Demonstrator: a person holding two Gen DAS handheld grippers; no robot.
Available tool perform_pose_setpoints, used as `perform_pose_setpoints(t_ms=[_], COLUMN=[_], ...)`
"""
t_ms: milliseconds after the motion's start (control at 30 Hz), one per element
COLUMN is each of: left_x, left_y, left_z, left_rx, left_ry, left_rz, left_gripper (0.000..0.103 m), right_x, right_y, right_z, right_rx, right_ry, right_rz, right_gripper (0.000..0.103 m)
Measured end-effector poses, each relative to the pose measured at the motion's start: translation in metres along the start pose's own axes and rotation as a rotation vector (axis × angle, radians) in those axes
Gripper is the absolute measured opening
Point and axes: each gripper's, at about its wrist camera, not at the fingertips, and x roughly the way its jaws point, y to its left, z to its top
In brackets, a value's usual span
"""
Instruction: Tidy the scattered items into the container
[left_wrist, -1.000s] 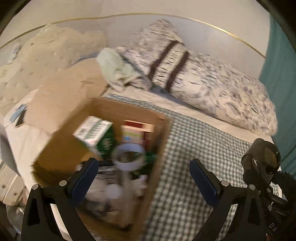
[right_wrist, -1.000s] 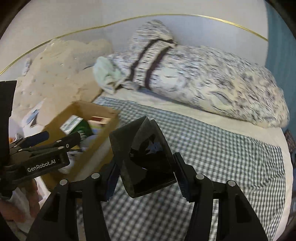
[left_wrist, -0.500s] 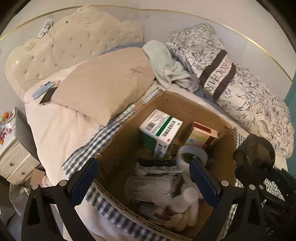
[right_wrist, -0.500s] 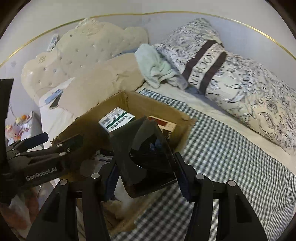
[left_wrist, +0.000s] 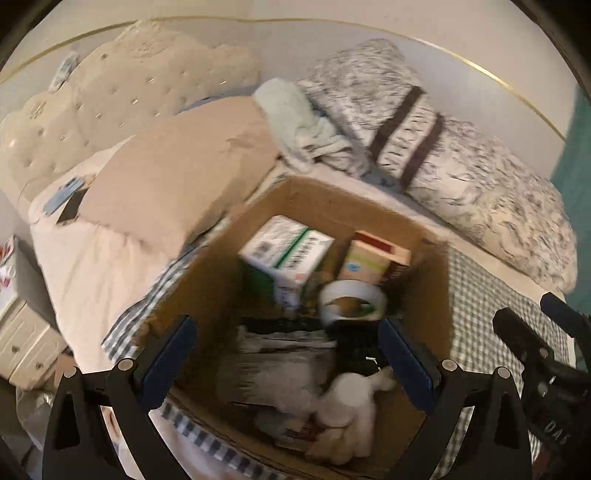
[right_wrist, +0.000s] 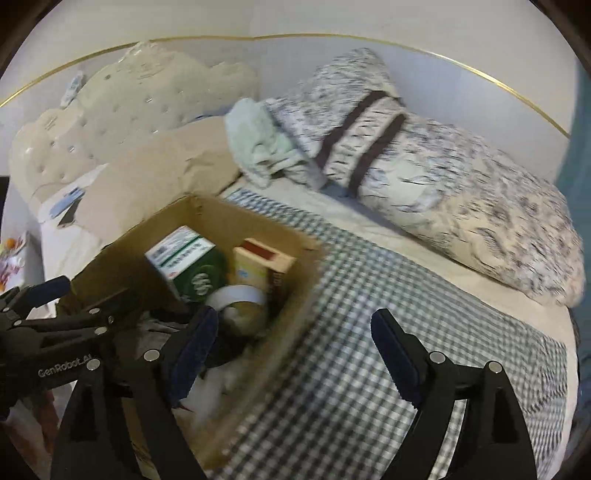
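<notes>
An open cardboard box stands on the checked bedspread. In it lie a green and white carton, a yellow and red carton, a roll of tape, papers and a white soft item. My left gripper is open and empty over the box. My right gripper is open and empty, its left finger over the box's right wall. A dark item lies low in the box behind that finger; I cannot tell what it is.
The checked bedspread spreads right of the box. A patterned pillow, a pale green towel and a beige pillow lie behind it. A tufted headboard is at the back left, a white nightstand at the left.
My right gripper has opened and let go of the dark faceted item it held. It has shifted right of the box. The left gripper stays open over the box.
</notes>
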Motion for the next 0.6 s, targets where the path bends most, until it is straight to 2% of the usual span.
perform_pose_setpoints(t_ms=[167, 233, 367, 433, 600], left_x=[-0.024, -0.032, -0.039, -0.042, -0.046], left_y=[-0.05, -0.073, -0.113, -0.127, -0.133], left_z=[-0.007, -0.014, -0.03, -0.04, -0.057], left_rx=[0.097, 0.151, 0.254, 0.296, 0.29], left_ry=[-0.053, -0.067, -0.08, -0.089, -0.077], left_rz=[-0.077, -0.113, -0.166, -0.17, -0.17], left_gripper=[0.103, 0.103, 0.103, 0.103, 0.103], right_x=[-0.035, -0.049, -0.07, -0.076, -0.082], right_y=[-0.044, -0.061, -0.088, -0.098, -0.11], right_z=[-0.02, -0.033, -0.063, -0.081, -0.11], right_rx=[0.121, 0.17, 0.261, 0.299, 0.342], right_ry=[0.004, 0.0, 0.012, 0.023, 0.073], right_rz=[-0.046, -0.097, -0.198, -0.221, -0.24], right_gripper=[0.088, 0.095, 0.097, 0.097, 0.097])
